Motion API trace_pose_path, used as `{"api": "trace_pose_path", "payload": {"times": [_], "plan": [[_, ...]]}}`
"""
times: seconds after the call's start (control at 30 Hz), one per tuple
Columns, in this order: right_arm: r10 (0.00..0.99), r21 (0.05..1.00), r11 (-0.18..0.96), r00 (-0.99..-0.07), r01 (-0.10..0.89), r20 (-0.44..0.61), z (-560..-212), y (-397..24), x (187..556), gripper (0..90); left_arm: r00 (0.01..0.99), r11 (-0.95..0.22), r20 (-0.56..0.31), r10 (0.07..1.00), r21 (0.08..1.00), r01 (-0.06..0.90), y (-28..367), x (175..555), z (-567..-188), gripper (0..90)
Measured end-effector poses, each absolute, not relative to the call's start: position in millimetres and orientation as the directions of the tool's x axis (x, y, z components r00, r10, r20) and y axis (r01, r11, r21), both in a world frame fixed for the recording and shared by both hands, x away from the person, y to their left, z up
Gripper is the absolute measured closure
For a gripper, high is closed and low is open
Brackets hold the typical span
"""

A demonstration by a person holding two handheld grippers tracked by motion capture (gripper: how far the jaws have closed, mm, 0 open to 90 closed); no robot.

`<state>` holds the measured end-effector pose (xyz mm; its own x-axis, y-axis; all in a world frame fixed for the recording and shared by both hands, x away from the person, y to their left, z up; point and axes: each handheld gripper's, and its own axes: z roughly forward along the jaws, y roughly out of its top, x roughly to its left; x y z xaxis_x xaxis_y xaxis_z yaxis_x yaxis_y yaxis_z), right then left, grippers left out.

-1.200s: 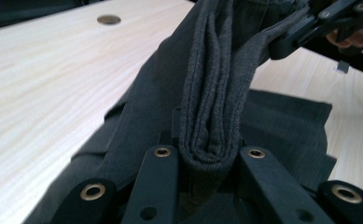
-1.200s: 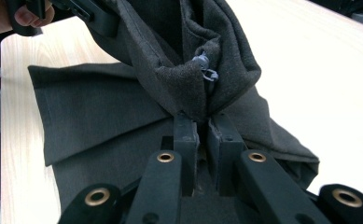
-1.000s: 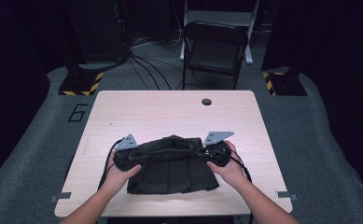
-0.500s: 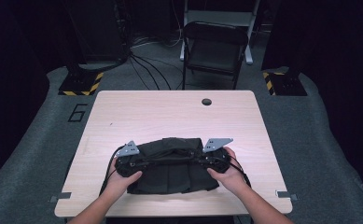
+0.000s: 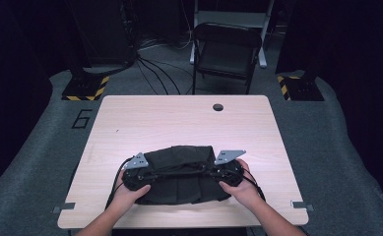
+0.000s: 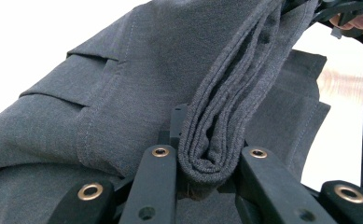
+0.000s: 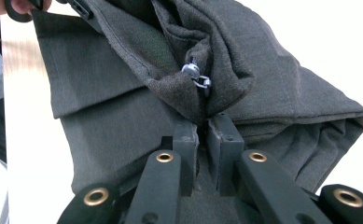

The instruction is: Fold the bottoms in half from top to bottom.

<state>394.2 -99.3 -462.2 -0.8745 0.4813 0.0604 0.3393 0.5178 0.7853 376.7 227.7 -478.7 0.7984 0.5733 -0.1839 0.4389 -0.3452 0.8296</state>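
dark garment [image 5: 179, 172] pinched by both claws on table [image 5: 179, 118].

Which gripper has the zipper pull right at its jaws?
The right gripper: the metal zipper pull sits just above its pinch on the dark grey garment. The left gripper clamps a plain folded edge.

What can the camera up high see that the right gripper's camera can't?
High view alone: the whole wooden table with its round hole, the folding chair behind it, and both hands, the left gripper and right gripper at opposite ends of the dark garment.

Right gripper view alone: close detail. The pads pinch bunched grey cloth, and a small metal clasp sits just above them. Stitched seams and folds show too.

Both: the same garment lying on the pale tabletop, clamped by the right gripper, with the other hand at its far end.
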Motion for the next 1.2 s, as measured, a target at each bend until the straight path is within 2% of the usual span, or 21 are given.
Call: {"api": "trace_pose_path", "payload": {"times": [0.27,0.5,0.7,0.8,1.0,1.2], "plan": [[0.467,0.772,0.544,-0.883,0.328,0.046,-465.1,-100.7,384.8,80.8,0.807,-0.368,-0.186,0.561,0.817,0.444,228.3,368.8,-479.6,78.8],[0.430,0.764,0.573,-0.902,0.297,0.028,-464.8,-101.4,373.6,79.7,0.825,-0.404,-0.153,0.544,0.814,0.417,230.7,356.9,-477.0,75.1],[0.431,0.752,0.578,-0.901,0.317,0.049,-468.2,-104.9,366.7,73.7,0.822,-0.409,-0.171,0.543,0.802,0.436,233.0,351.5,-481.1,67.7],[0.437,0.753,0.571,-0.898,0.329,0.061,-469.4,-108.4,366.6,70.1,0.819,-0.408,-0.184,0.543,0.795,0.449,234.0,349.0,-482.1,61.3],[0.459,0.750,0.559,-0.885,0.354,0.076,-466.3,-120.2,361.6,61.4,0.817,-0.430,-0.154,0.555,0.788,0.441,240.3,339.4,-477.9,48.3],[0.482,0.764,0.528,-0.872,0.371,0.090,-460.3,-133.9,360.0,58.6,0.805,-0.415,-0.164,0.571,0.788,0.455,248.7,333.6,-472.2,44.2]]}}
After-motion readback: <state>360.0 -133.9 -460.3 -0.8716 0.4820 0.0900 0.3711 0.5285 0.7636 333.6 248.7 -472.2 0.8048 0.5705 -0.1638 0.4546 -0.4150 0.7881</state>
